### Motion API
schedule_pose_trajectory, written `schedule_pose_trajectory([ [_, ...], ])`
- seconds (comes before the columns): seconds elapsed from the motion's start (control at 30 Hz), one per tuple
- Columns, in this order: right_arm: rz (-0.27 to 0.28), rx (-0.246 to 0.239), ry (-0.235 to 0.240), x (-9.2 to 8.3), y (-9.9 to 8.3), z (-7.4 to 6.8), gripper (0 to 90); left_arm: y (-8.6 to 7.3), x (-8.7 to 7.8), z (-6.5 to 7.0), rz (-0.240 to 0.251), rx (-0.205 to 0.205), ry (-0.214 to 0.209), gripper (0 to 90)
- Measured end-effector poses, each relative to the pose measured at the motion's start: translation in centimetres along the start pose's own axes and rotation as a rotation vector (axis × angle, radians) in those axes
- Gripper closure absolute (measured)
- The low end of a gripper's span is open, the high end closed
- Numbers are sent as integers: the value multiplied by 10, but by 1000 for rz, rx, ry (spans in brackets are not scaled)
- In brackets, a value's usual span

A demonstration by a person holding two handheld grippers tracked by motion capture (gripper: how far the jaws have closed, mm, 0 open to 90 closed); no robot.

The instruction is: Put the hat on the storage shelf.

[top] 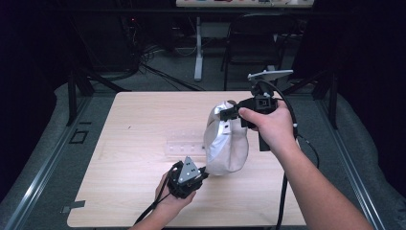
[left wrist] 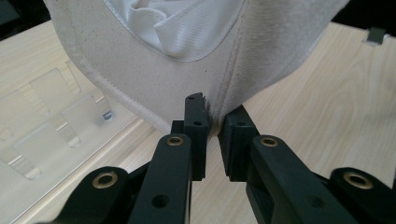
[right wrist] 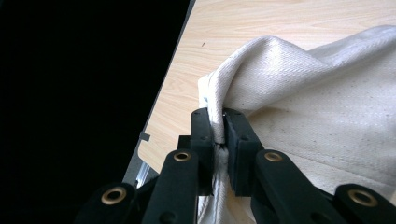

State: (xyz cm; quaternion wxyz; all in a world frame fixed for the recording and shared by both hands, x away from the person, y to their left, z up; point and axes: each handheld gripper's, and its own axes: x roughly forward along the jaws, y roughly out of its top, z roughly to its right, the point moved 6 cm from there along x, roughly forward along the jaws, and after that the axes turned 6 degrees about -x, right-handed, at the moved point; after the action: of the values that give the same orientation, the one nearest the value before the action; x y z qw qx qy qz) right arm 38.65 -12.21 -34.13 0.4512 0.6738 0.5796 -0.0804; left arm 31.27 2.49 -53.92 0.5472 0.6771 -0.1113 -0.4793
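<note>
Left gripper (left wrist: 214, 122) clamped bag (left wrist: 154, 88) bottom edge; right gripper (right wrist: 219, 128) clamped top hem, lifting it, probably to stretch cloth.

From above my side, one camera looks forward and down on the table (top: 119, 143); both gripper cameras sit close against the cloth bag (top: 225, 143).

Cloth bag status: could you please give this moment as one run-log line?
cloth bag: lifted | right gripper: shut on rim | left gripper: shut on lower edge
</note>
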Motion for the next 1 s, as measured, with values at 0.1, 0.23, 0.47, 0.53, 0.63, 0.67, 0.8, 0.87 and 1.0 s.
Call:
schedule_pose_trajectory([
  [0.1, 6, 6, 3, 0, 1, 2, 828, 3, -1, -7, 5, -26, -36, 827],
  [0.23, 8, 11, 8, 1, 1, 4, 828, 8, -3, -8, 18, -16, -40, 837],
  [0.47, 23, 5, 10, -4, 4, 2, 828, 15, -6, -18, 36, -8, -30, 838],
  [0.53, 23, 4, 8, -3, 4, 2, 828, 18, -4, -24, 41, -6, -17, 838],
  [0.63, 17, 3, 6, 0, 4, 4, 828, 20, 0, -33, 47, -4, -7, 837],
  [0.67, 14, 4, 5, 1, 4, 4, 828, 21, 2, -36, 55, -6, 0, 837],
  [0.8, 10, 10, 5, 7, 4, 6, 828, 24, 8, -46, 70, -22, 6, 836],
  [0.87, 7, 8, 1, 11, 4, 8, 828, 24, 11, -50, 73, -24, 8, 836],
  [1.0, -7, 14, 5, 18, 1, 12, 828, 24, 15, -55, 74, -30, 21, 836],
])
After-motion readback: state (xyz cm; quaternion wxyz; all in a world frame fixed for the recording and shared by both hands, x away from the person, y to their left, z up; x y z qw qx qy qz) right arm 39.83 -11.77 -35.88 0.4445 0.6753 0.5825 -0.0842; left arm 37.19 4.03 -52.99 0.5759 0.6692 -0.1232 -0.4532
